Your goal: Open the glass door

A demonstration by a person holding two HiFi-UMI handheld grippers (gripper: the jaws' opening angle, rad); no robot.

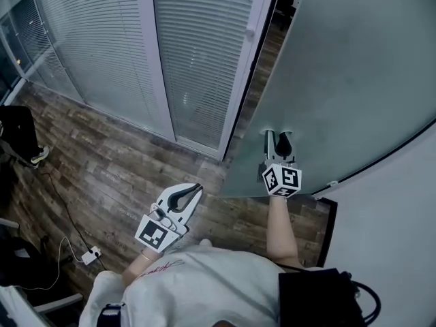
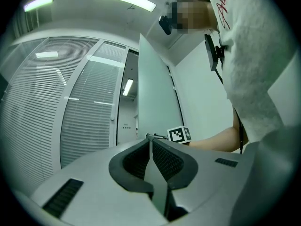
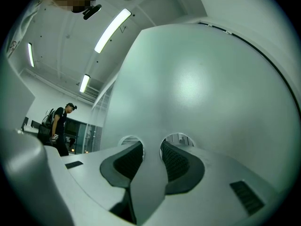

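Held in the person's right hand, the right gripper (image 1: 278, 136) points at the frosted pale green glass door (image 1: 354, 73). Its grey ribbed jaws stand a little apart with nothing between them. Both tips rest against the pane, and in the right gripper view each tip sits at a small round clear patch in the frosting. The door is a large, smooth, matte sheet filling the upper right of the head view. Its left edge stands off the white metal frame post (image 1: 244, 73), with a dark gap between them. The left gripper (image 1: 197, 189) hangs lower and to the left, well apart from the door, over the brown wood-plank floor (image 1: 116, 162) — its jaws are pressed together, tips meeting, empty. Beside the doorway runs a glass partition with closed white slatted blinds (image 1: 197, 53). A small white power adapter (image 1: 89, 255) with a thin cable lies on the planks. Far off in the right gripper view stands a person in dark clothes (image 3: 59, 124)
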